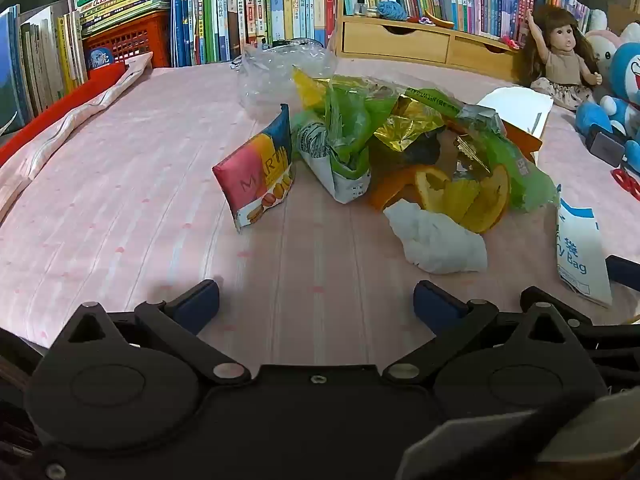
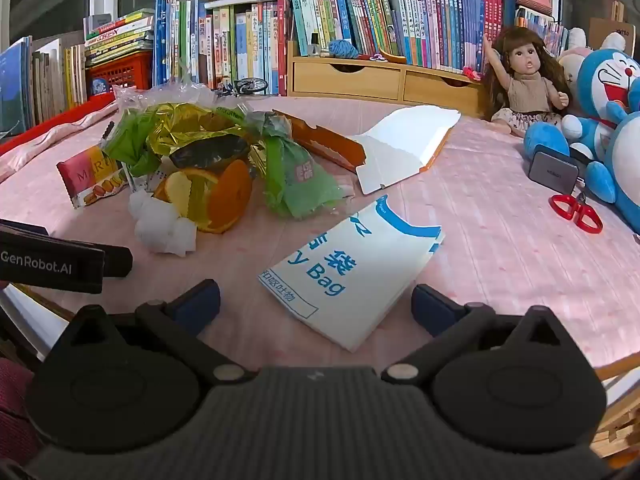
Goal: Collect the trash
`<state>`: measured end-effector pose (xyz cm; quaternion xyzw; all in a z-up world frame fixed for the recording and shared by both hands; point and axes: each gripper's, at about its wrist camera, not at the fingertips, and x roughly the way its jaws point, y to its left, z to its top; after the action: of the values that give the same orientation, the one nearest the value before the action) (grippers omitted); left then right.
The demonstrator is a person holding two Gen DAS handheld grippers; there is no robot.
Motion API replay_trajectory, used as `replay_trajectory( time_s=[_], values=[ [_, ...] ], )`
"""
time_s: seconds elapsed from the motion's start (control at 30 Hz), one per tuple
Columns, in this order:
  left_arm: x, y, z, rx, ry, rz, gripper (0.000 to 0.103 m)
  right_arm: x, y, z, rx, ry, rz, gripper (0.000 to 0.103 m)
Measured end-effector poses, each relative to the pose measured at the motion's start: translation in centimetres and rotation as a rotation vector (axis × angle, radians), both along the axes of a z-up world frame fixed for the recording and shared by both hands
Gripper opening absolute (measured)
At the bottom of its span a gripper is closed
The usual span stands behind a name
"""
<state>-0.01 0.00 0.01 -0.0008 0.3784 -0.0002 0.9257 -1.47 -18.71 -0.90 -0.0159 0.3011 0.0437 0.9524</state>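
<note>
Both tongs, left gripper point(image 1: 316, 300) and right gripper point(image 2: 316, 300), gape empty above the pink tablecloth point(image 1: 120, 220), near crumpled tissue point(image 1: 438, 242) and white bag point(image 2: 352, 276).

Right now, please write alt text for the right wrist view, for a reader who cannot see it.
The open right gripper hovers over a white paper bag with blue print on a pink tablecloth. To the left is a trash pile: orange slices, crumpled tissue, green wrappers. Behind are books and toys.

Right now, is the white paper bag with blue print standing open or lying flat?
Lying flat. The white paper bag rests printed side up on the pink tablecloth, no mouth held open, nothing visibly inside, just ahead of the open right gripper.
</note>
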Motion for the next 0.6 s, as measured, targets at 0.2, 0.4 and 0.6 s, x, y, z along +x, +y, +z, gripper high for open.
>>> replay_trajectory(
  time_s=[0.2, 0.4, 0.6],
  values=[
    [-0.01, 0.0, 0.0, 0.0, -0.002, 0.0, 0.103, 0.04, 0.0, 0.01, 0.001, 0.004, 0.0, 0.103],
    [-0.01, 0.0, 0.0, 0.0, -0.002, 0.0, 0.103, 0.0, 0.03, -0.01, 0.0, 0.003, 0.0, 0.103],
    [-0.01, 0.0, 0.0, 0.0, -0.002, 0.0, 0.103, 0.09, 0.06, 0.05, 0.0, 0.006, 0.0, 0.103]
  ],
)
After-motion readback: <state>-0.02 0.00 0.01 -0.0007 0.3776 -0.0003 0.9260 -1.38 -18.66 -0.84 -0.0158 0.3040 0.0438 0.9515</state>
